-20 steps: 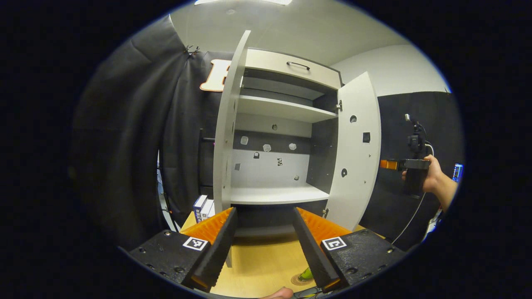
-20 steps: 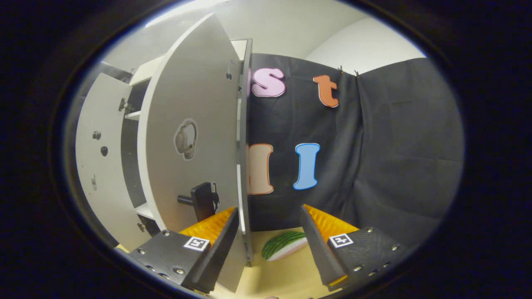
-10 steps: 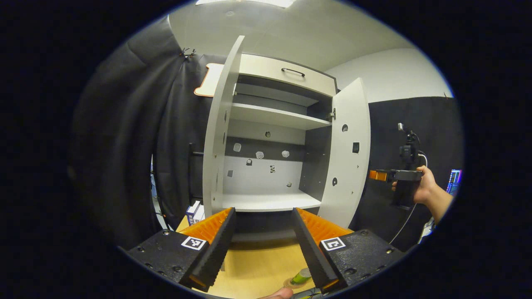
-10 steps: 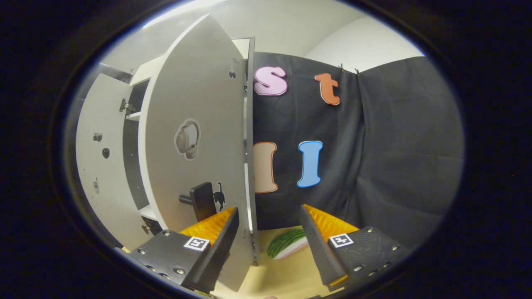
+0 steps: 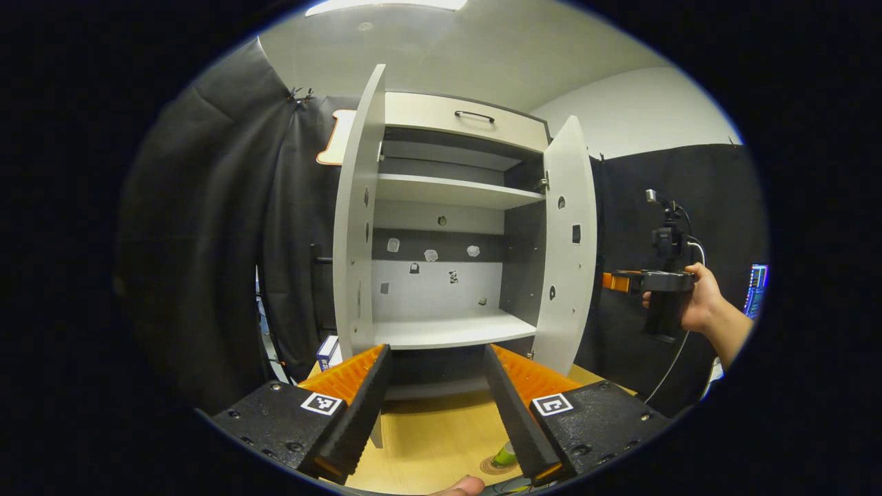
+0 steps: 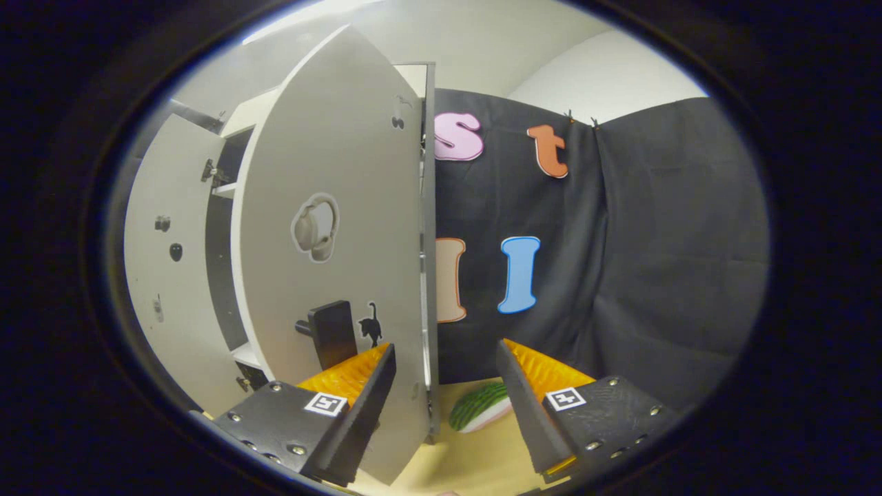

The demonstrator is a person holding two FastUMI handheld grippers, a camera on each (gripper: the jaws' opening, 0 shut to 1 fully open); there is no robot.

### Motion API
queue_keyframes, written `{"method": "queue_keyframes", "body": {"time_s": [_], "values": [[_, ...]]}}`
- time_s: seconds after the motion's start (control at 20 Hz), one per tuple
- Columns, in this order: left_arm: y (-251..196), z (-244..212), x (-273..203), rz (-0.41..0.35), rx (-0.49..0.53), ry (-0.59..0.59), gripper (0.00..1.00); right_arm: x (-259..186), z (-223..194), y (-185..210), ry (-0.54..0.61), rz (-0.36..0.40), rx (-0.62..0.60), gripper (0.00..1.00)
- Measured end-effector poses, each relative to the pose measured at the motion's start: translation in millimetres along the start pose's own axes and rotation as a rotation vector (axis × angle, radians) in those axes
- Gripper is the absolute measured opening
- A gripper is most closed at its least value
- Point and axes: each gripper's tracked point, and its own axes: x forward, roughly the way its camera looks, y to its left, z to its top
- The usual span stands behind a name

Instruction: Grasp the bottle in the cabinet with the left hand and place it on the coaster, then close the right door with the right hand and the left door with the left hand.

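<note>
The cabinet (image 5: pixel 448 227) stands at frame centre in the left gripper view, shelves bare. The bottle (image 5: pixel 506 455) sits at the bottom edge on the coaster (image 5: pixel 497 466), partly hidden by a finger. The left gripper (image 5: pixel 435 406) holds its fingers apart, gripping nothing. In the right gripper view the right gripper (image 6: pixel 441 406) is likewise spread, with the edge of the right door (image 6: pixel 331 248) running down between the fingers at lower centre; whether either finger touches it cannot be told. The left door (image 5: pixel 355 220) stands wide.

Risk, as judged: a push at the thin edge may slip off the door, or a hard swing may bounce it back open.
</note>
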Motion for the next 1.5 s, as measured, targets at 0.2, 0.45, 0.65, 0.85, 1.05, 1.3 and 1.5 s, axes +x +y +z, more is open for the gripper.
{"method": "queue_keyframes", "body": {"time_s": [0.2,0.45,0.65,0.85,1.05,1.3,1.5], "values": [[10,2,-7,0.027,0.018,-0.001,0.85,6,-4,22,-0.005,0.044,-0.013,0.91],[30,3,-13,0.074,0.024,0.004,0.85,5,-3,38,-0.069,0.076,-0.02,0.94],[38,-8,-16,0.102,0.013,0.027,0.85,8,-9,61,-0.083,0.127,-0.057,0.9],[50,-4,-17,0.137,0.036,0.019,0.85,-1,-5,89,-0.126,0.172,-0.06,0.95],[59,-6,-21,0.157,0.035,0.019,0.85,-12,5,113,-0.172,0.226,-0.04,0.98],[81,-4,-22,0.201,0.038,0.016,0.85,-22,-6,117,-0.113,0.229,-0.036,0.96],[105,4,-21,0.246,0.052,0.005,0.85,-29,-17,110,-0.07,0.196,-0.035,0.98]]}}
